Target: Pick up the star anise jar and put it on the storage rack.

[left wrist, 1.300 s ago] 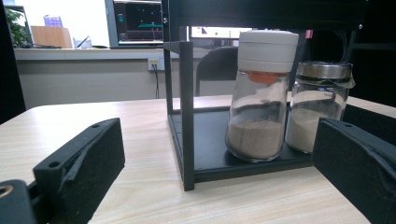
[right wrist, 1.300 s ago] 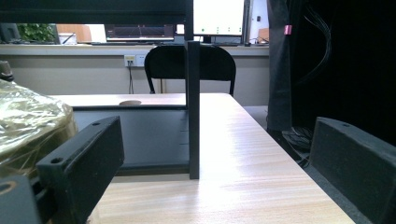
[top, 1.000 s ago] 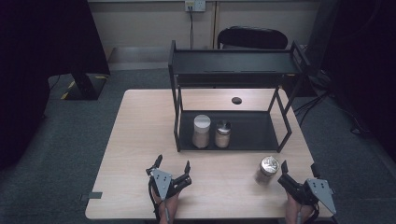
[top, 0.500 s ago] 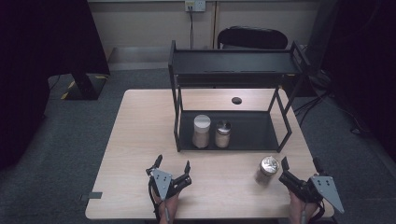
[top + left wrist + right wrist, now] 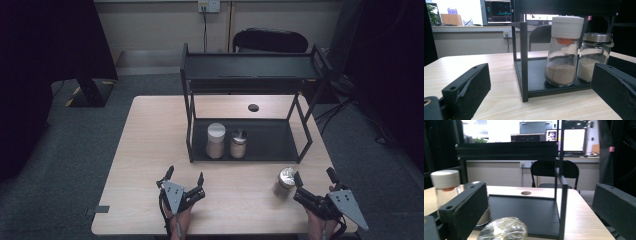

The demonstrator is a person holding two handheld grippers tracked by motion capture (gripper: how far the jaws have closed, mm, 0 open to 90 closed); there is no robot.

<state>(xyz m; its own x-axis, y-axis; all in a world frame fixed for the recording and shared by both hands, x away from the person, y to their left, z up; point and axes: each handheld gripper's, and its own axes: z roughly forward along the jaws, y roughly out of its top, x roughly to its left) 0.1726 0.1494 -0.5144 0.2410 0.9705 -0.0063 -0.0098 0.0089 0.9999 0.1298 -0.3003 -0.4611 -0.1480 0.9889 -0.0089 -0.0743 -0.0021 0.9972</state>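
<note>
Worktop (image 5: pixel 150 150) of light wood. Black two-tier rack (image 5: pixel 250 75) at centre, white-capped jar (image 5: pixel 216 141) and metal-capped jar (image 5: pixel 239 143) side by side on its lower tray. Right gripper (image 5: pixel 313 177) jaws just opened wide, nothing between. Foil-topped jar (image 5: pixel 285 181) just beside it, upright near front edge. Left gripper (image 5: pixel 185 176) wide, holding nothing.

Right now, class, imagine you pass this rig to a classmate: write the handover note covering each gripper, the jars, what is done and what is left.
Left gripper: open, empty, at the table's near edge.
Right gripper: jaws have just been opening; open, empty, just right of the foil-topped jar.
That jar stands on the table in front of the rack.
White-capped jar and metal-capped jar stand side by side on the rack's bottom tray.
Likely left: shelve the foil-topped jar.
</note>
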